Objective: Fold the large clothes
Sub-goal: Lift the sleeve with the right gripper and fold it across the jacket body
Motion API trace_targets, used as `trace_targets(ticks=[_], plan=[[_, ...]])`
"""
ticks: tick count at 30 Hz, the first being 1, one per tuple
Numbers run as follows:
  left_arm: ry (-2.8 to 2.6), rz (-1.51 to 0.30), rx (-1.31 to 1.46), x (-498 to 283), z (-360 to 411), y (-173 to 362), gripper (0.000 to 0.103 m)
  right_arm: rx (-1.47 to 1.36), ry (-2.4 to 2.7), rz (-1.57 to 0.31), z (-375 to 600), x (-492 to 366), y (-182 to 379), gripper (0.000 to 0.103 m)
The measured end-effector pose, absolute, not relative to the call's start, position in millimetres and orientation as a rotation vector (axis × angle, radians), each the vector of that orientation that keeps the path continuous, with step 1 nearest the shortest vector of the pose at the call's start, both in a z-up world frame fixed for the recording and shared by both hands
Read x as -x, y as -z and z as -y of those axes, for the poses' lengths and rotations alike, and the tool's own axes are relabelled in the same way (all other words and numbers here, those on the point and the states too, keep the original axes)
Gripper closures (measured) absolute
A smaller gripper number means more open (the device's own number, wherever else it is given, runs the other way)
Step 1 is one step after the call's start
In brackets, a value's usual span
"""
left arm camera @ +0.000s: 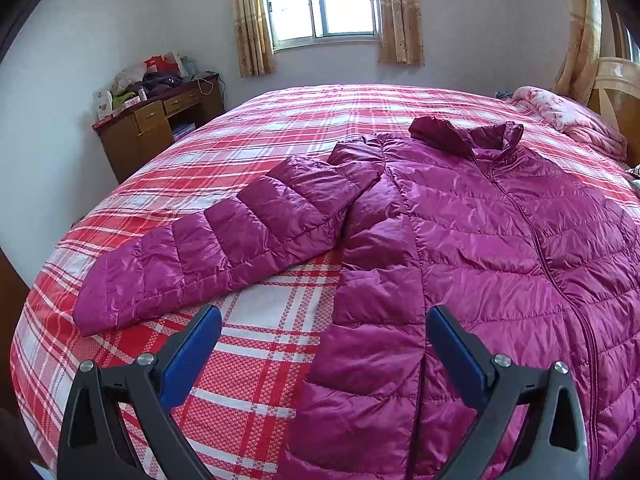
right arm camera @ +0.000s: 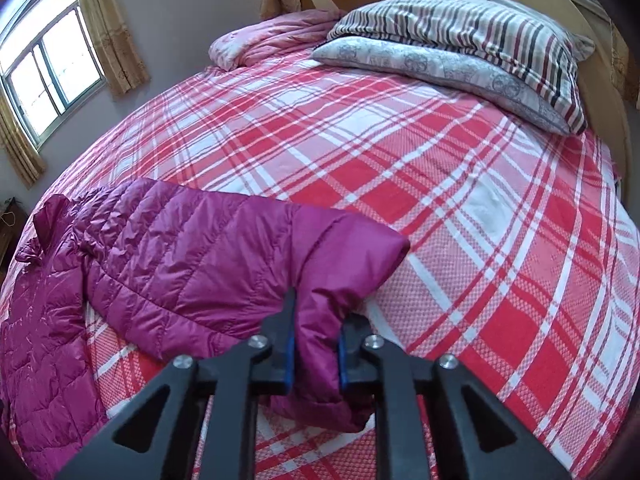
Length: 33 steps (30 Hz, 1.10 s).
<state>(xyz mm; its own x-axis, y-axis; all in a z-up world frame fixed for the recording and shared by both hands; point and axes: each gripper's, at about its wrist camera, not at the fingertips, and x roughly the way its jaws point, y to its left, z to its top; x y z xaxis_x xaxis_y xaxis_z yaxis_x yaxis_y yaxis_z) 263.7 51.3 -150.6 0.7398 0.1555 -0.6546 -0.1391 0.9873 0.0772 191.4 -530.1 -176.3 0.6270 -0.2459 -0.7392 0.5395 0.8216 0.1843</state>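
Note:
A magenta quilted puffer jacket (left arm camera: 480, 240) lies front up and zipped on the red plaid bed cover (left arm camera: 280, 128). One sleeve (left arm camera: 224, 240) stretches out to the left in the left wrist view. My left gripper (left arm camera: 324, 332) is open and empty, just above the jacket's lower left side. In the right wrist view the jacket's other sleeve (right arm camera: 224, 256) runs across the cover (right arm camera: 440, 184). My right gripper (right arm camera: 318, 320) is shut on that sleeve near its cuff, with the fabric bunched between the blue pads.
A wooden desk (left arm camera: 156, 124) piled with clutter stands by the far left wall under a curtained window (left arm camera: 320, 0). Two stacked pillows (right arm camera: 460, 48) and a pink quilt (right arm camera: 272, 40) lie at the headboard end.

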Motion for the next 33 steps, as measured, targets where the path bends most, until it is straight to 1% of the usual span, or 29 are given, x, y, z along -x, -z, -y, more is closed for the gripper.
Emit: trace_targets(ticks=[4,8,13,17,24,33], plan=[[-0.162,-0.719,0.007,-261,-60,151,0.001,-0.328,0.476,-0.703,519,-202,138,0.088],[-0.152,-0.726,0.02,-260,-65,152,0.001,-0.198,0.46,-0.603,489,-213,90,0.088],[-0.148,-0.719,0.043,-258,-72,149,0.001,-0.057,0.385,-0.472,432,-222,35,0.089],[-0.152,-0.715,0.05,-256,-79,147,0.001,0.041,0.296,-0.408,377,-232,7,0.089],[-0.156,-0.708,0.048,-254,-89,141,0.001,0.185,0.162,-0.374,292,-245,0,0.089],[-0.164,-0.695,0.063,-249,-99,135,0.001,0.343,0.011,-0.366,196,-247,33,0.089]])
